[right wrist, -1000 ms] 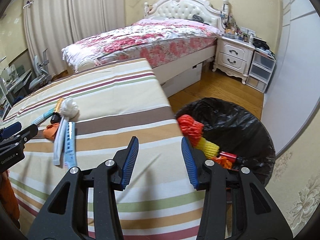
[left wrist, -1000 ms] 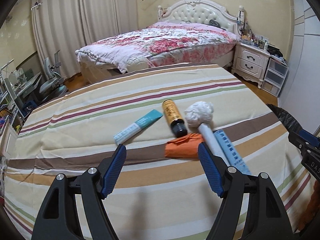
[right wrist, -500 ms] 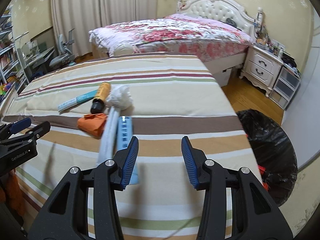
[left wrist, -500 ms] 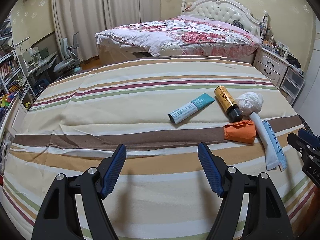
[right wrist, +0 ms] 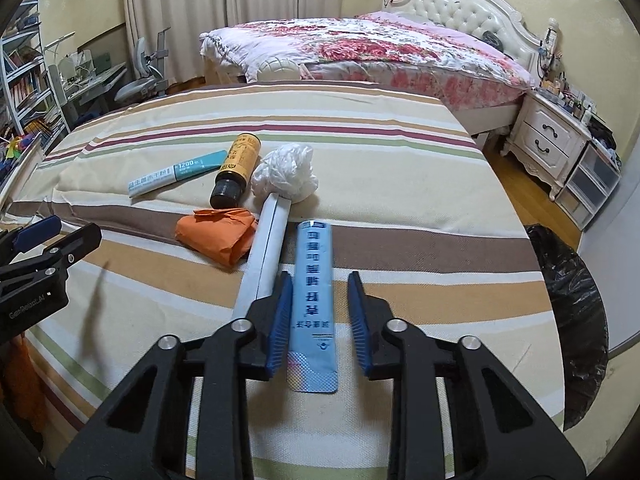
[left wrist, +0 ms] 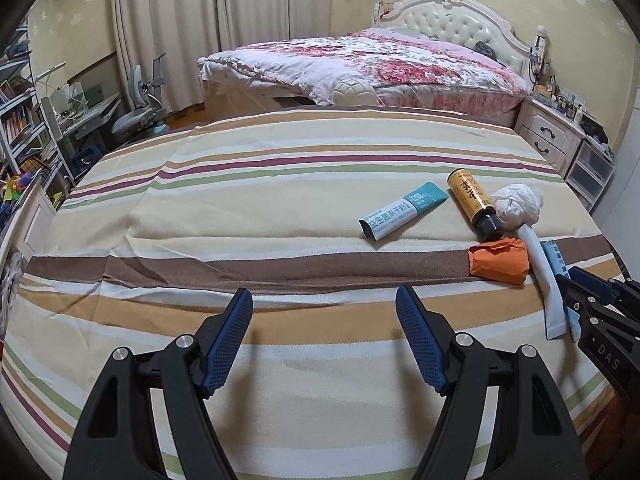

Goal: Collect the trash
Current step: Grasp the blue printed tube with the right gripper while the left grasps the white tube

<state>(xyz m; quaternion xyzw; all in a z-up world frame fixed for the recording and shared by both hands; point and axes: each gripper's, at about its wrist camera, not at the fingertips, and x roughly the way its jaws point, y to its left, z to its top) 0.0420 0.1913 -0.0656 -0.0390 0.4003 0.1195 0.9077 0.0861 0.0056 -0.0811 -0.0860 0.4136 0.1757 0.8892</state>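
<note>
Right gripper (right wrist: 316, 308): your jaws have just been closing and now straddle the light blue sachet (right wrist: 313, 300); a second ago they stood wider over bare cloth beside the bin. The left pad is at the sachet's edge, a gap shows at the right pad, so nothing is gripped yet
Left gripper (left wrist: 324, 332): you hold it wide open with nothing between the jaws, over the striped bedcover (left wrist: 248, 208); a second ago the trash lay just ahead of it, now it lies off to the right
White tube (right wrist: 266, 248): flat, just left of the sachet
Orange wrapper (right wrist: 218, 236): touching the tube's left side
Brown bottle (right wrist: 236, 168): on its side beyond the wrapper
Crumpled white wad (right wrist: 286, 174): at the tube's far end
Teal packet (right wrist: 176, 176): farthest left
Black bin bag (right wrist: 572, 312): at the right edge, beside the bedcover
</note>
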